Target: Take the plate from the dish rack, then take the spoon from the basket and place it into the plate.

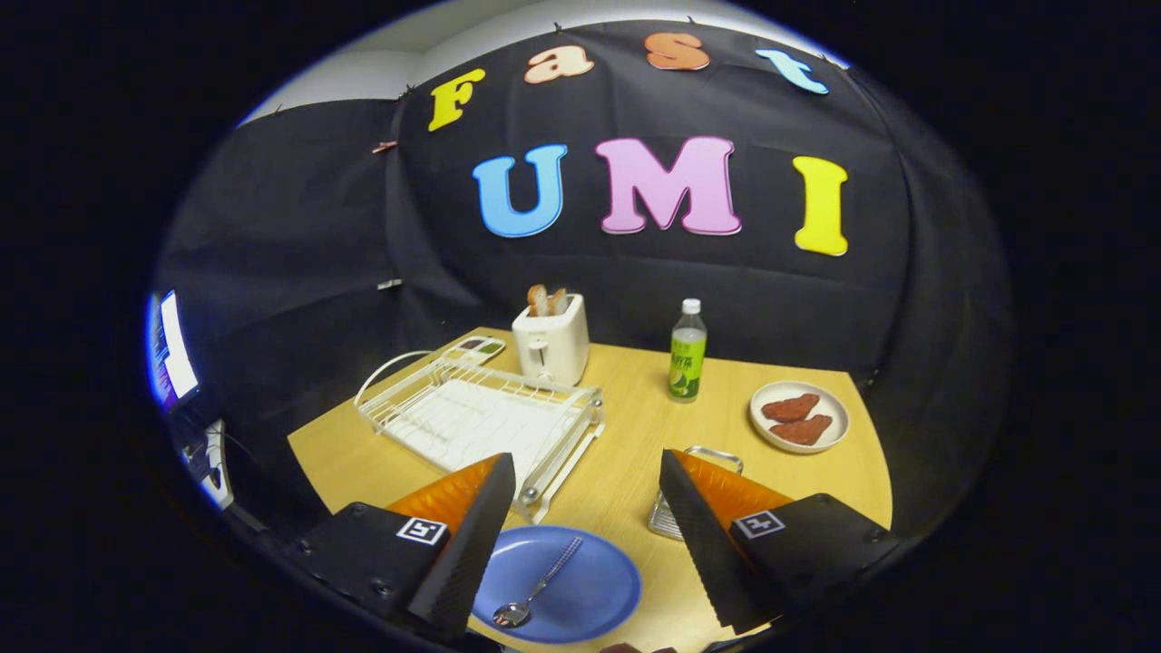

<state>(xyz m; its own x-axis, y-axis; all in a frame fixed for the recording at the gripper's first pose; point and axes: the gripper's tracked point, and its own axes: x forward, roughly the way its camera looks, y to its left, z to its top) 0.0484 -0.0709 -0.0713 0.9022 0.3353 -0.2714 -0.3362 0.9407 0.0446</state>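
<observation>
Your fingers (588, 472) are spread wide, holding nothing. The spoon (535, 589) lies in the plate (590, 589) between them; the rack (472, 422) sits at 11 o'clock, the basket (667, 517) at 2 o'clock.

Even overhead light keeps the wooden surface (626, 453) bright and sharp; its far corners dim. Fisheye bending curves its edges. Soft glare sits on the blue plate (590, 589).
</observation>
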